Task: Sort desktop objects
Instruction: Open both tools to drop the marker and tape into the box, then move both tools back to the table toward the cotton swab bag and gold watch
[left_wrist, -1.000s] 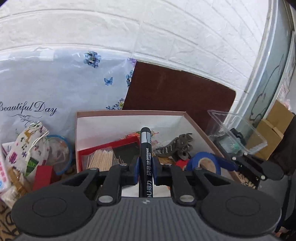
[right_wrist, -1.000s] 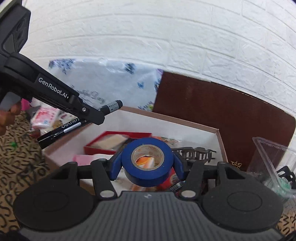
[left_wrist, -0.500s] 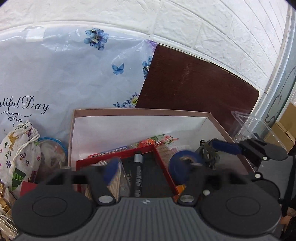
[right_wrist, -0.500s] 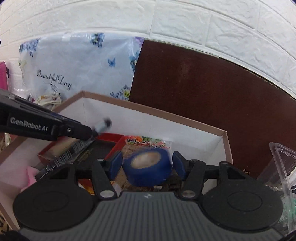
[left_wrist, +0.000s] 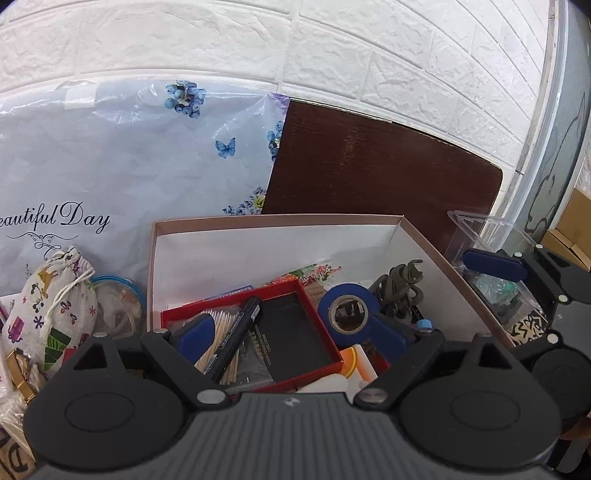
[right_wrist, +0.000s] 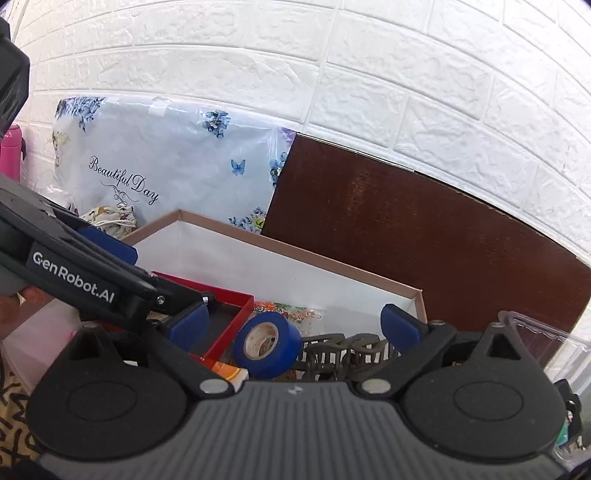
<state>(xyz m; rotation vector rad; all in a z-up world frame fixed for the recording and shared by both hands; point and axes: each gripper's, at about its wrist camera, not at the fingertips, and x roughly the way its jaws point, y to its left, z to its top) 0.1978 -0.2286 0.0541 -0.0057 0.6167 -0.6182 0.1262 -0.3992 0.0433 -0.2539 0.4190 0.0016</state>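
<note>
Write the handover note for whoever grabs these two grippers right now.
Left gripper: open, empty, over the cardboard box.
Right gripper: open, empty, over the same box.
Black marker: lies in the red tray on the cotton swabs.
Blue tape roll: in the box beside the red tray, next to the hair claw.
Done: marker and tape boxed.
Left: drawstring pouch and the clutter left of the box.

Left gripper (left_wrist: 291, 338): jaws spread wide, nothing between them, angled down. Right gripper (right_wrist: 291, 326): jaws also wide apart and empty, sitting just right of the left one.
</note>
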